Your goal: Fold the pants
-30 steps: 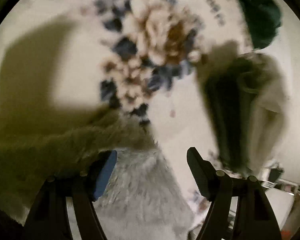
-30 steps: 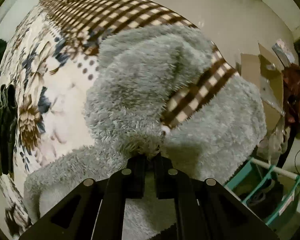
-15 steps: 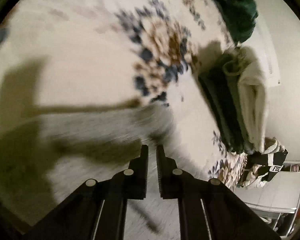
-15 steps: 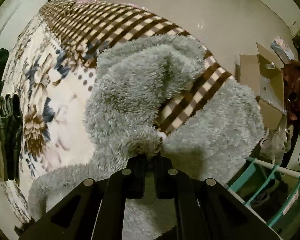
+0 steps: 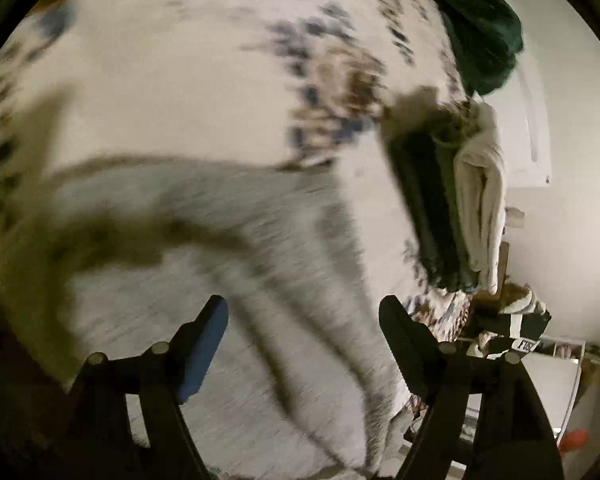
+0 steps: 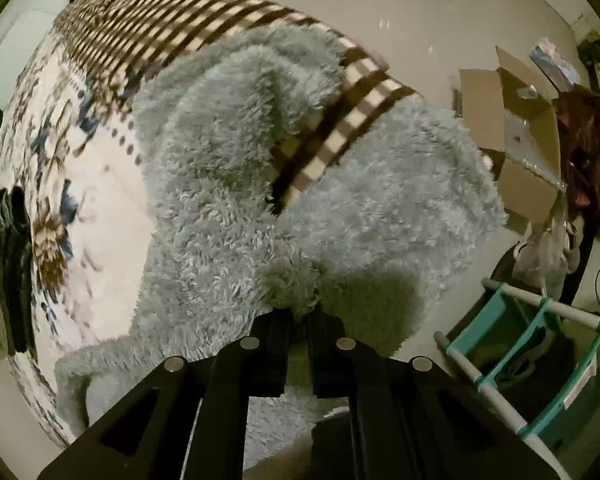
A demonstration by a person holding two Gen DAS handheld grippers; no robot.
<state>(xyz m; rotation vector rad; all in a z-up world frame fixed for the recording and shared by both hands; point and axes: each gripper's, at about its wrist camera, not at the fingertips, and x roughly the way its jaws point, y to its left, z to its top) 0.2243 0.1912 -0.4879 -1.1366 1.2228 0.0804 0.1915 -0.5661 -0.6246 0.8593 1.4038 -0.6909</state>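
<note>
Grey fluffy fleece pants (image 6: pixel 236 184) on the floral bedspread (image 6: pixel 80 168): right tongs (image 6: pixel 298 312) clamp an edge, left tongs (image 5: pixel 304 344), just reopened, gape empty; regrip squarely before folding.

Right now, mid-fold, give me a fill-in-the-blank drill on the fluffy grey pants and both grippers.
1. The right gripper is ____ on the fluffy grey pants.
2. The left gripper, whose jaws have just been opening, holds ____.
3. The pants lie partly over the blanket's brown-and-cream ____ border.
4. The stack of folded clothes lies on the ____-print blanket.

Missing: shut; nothing; checked; floral
</note>
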